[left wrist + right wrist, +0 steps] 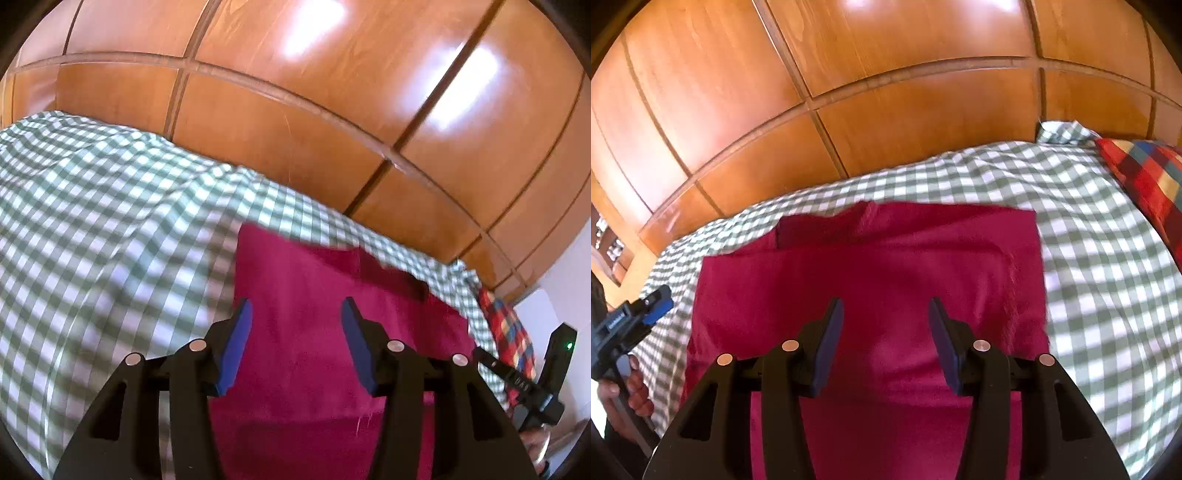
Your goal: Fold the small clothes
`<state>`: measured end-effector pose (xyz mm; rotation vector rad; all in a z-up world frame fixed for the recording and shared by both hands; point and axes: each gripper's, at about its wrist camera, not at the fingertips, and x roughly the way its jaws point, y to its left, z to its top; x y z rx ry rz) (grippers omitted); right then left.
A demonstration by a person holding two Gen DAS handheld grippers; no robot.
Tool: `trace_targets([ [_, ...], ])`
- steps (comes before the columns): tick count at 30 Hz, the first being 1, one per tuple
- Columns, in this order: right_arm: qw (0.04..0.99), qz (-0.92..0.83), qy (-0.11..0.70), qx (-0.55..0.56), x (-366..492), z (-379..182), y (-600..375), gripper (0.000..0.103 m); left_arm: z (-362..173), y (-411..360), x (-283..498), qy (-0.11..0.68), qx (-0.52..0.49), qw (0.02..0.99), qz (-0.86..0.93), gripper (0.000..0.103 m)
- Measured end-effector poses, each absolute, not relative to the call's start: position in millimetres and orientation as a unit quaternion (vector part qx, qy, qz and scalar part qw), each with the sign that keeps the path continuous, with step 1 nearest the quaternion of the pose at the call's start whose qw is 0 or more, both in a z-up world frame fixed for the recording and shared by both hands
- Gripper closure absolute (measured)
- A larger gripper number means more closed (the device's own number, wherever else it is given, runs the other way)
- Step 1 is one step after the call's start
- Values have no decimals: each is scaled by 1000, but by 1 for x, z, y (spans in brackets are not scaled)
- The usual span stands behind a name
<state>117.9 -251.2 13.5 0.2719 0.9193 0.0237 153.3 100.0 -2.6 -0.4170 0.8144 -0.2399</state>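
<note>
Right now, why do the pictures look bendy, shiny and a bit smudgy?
Left wrist view: the fisheye lens curves the wooden wardrobe, white glare patches shine on its doors, and the checked sheet is smeared by motion blur. Right wrist view: the same bending and glare at the top, stripes of sunlight and shadow on the sheet, the red cloth slightly soft.
</note>
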Motion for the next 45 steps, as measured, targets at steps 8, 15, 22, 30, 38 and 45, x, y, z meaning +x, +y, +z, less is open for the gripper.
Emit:
trace_targets([
  [8,877,-28,467,107,152,-32,-258,56,-37,68,214,436,-143,885,-76,54],
  [15,898,-19,428,99,141,-43,-255,54,-69,59,218,434,-99,893,-61,54],
  [22,900,-15,421,108,140,-44,-257,54,-37,56,186,417,-84,904,-37,44],
  [30,902,-20,420,102,139,-43,-256,54,-16,47,118,387,-57,919,-52,42],
  [38,902,-27,421,90,138,-42,-252,54,-19,39,95,387,-41,919,-56,39],
  [45,901,-31,424,83,138,-42,-250,54,-43,39,104,414,-23,909,-35,37],
])
